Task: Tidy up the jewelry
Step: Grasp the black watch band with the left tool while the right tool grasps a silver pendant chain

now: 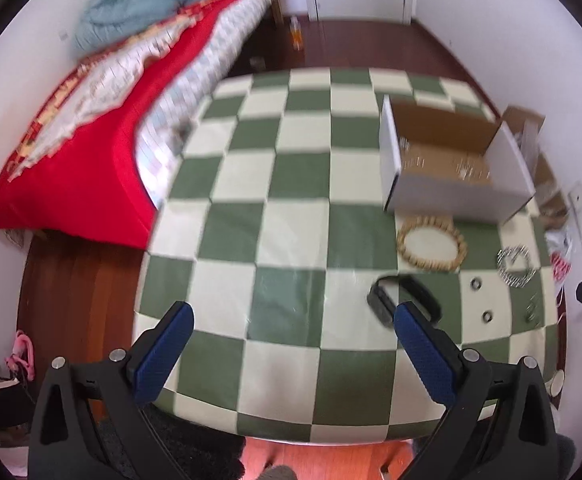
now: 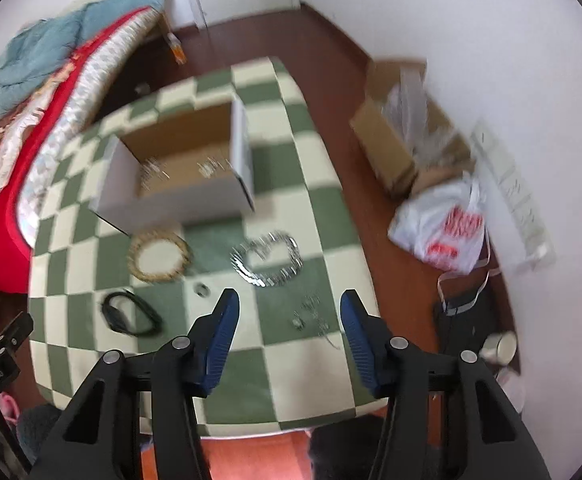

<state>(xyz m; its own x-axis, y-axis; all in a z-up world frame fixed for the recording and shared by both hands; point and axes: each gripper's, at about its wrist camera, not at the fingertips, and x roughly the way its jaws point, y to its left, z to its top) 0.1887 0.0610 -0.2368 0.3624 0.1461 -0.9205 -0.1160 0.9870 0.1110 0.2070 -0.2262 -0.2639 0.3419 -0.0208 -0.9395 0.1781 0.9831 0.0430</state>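
Two grippers hang above the checkered surface (image 1: 291, 184), and neither holds anything. Your left gripper (image 1: 293, 320) has its jaws wide apart over bare squares near the front edge; your right gripper (image 2: 289, 308) has its jaws apart too, narrower, with a small tangle of chain and rings (image 2: 311, 316) lying on the cloth between them, untouched.

All the jewelry sits toward the right half of the surface. You have the open cardboard box (image 1: 451, 160) farthest back, already holding a few glittering pieces, blurred. Just in front of it lie the gold beaded bracelet (image 1: 431, 246) and the silver bracelet (image 1: 515, 266), apart from each other. Nearer you are the black band (image 1: 405, 300) and two small rings (image 1: 476, 284).

You have open cloth across the whole left half. The bed (image 1: 75, 168) presses close against the left edge. Off the right edge, the floor holds a cardboard carton (image 2: 391, 152) and a white plastic bag (image 2: 443, 228).
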